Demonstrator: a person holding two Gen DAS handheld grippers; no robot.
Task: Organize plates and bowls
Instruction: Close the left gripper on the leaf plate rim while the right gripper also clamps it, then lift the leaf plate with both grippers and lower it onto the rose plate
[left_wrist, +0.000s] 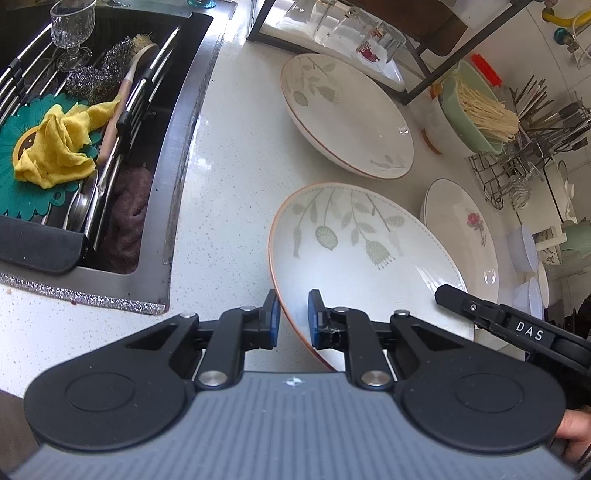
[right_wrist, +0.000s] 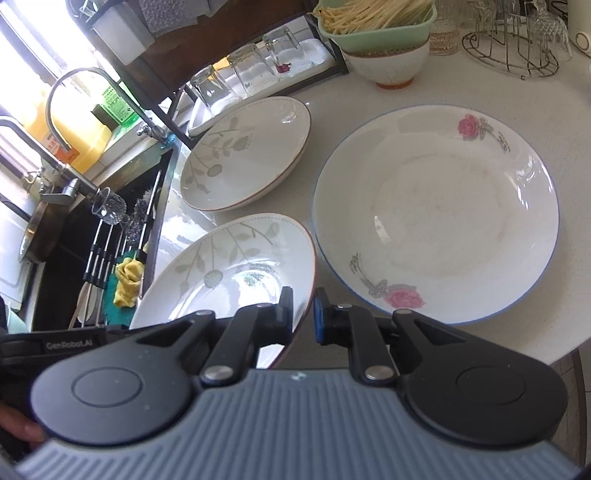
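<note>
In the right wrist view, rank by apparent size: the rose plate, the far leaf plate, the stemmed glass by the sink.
1. rose plate, largest in frame.
2. far leaf plate, though it lies farther from the camera, so true size is unsure.
3. stemmed glass, clearly smallest.

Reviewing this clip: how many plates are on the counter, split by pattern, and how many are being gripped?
Leaf-pattern plates: 2, the near leaf plate clamped at opposite rims by the left gripper and right gripper, and the far leaf plate lying free.
Rose-pattern plates: 1, the rose plate, lying free.
Total: 3 plates, 1 gripped.
</note>
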